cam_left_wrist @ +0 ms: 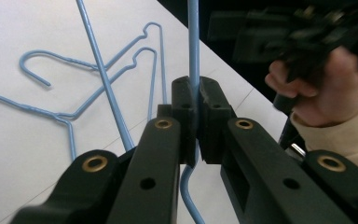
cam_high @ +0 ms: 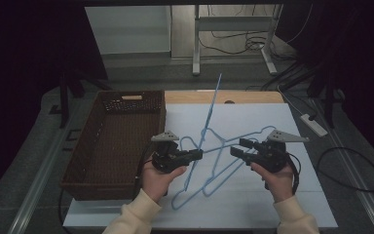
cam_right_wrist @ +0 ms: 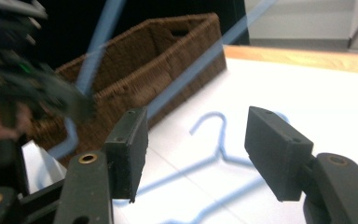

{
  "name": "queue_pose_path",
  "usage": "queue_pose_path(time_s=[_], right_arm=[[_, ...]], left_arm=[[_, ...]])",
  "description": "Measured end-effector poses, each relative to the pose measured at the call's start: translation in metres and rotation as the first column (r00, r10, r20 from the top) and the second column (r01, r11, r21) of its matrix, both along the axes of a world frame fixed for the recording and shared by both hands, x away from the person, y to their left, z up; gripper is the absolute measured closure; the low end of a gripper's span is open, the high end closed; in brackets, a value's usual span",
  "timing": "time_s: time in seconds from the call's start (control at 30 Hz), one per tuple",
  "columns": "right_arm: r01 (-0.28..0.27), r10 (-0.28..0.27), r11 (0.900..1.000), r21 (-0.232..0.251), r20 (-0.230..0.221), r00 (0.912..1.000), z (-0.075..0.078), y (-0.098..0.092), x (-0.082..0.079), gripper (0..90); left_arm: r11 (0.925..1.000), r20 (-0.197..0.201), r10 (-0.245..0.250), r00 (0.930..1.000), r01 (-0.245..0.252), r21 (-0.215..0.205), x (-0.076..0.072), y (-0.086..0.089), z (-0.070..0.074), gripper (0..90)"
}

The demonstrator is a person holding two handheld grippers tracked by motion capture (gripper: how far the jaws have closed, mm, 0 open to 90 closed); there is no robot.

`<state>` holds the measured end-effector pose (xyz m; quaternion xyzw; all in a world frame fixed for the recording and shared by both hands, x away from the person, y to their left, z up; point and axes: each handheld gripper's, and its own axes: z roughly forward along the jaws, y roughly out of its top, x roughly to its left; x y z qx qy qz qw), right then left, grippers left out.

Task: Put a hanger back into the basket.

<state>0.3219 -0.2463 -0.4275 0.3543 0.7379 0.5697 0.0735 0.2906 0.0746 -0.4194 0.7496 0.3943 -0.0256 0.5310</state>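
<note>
White tabletop (cam_high: 272,122) at frame centre, blue wire hangers (cam_high: 224,165) strewn across it, brown basket (cam_high: 112,141) at left.

High view: left gripper (cam_high: 198,155) lifts one hanger (cam_high: 213,105) tilted toward the upper centre. Left gripper view: jaws pinch its wire (cam_left_wrist: 194,42), lower end cut off. Right gripper view: right gripper (cam_right_wrist: 196,151) spread, nothing between; everything beyond blurred.

Light-blue wire hangers (cam_high: 224,161), dark-brown woven basket (cam_high: 114,141), white table (cam_high: 268,200), black grippers.

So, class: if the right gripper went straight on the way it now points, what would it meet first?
Probably the raised blue wire hanger that the left gripper holds, with that gripper close behind it; depth is unclear. The right gripper has open, empty jaws.
</note>
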Motion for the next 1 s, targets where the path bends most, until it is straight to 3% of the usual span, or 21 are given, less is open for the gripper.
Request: queue_pose_path(time_s=[0.13, 0.27, 0.47, 0.73, 1.0], right_arm=[[0.010, -0.010, 1.000, -0.020, -0.004, 0.9999, -0.014, -0.014, -0.002, 38.4], [0.004, -0.005, 0.997, -0.073, -0.009, 0.9999, -0.026, -0.023, -0.003, 36.4], [0.021, -0.024, 0.996, -0.091, -0.036, 0.9990, -0.036, -0.033, -0.004, 35.7], [0.032, -0.038, 0.992, -0.120, -0.045, 0.9983, -0.046, -0.039, -0.006, 35.0], [0.038, -0.044, 0.988, -0.151, -0.041, 0.9982, -0.049, -0.039, -0.008, 35.0]], left_arm=[[0.9999, 0.013, -0.009, 0.9999, 0.009, 0.010, -0.004, 0.008, 0.009, 86.1], [0.9998, 0.013, -0.013, 0.9998, 0.013, 0.015, -0.005, 0.013, 0.014, 86.1], [0.9988, 0.040, -0.034, 0.9986, 0.033, 0.037, -0.006, 0.024, 0.029, 86.1], [0.9994, 0.096, -0.018, 0.9952, 0.015, 0.032, -0.010, 0.054, 0.057, 86.2], [0.9990, 0.126, 0.022, 0.9917, -0.027, 0.036, -0.014, 0.091, 0.068, 86.3]])
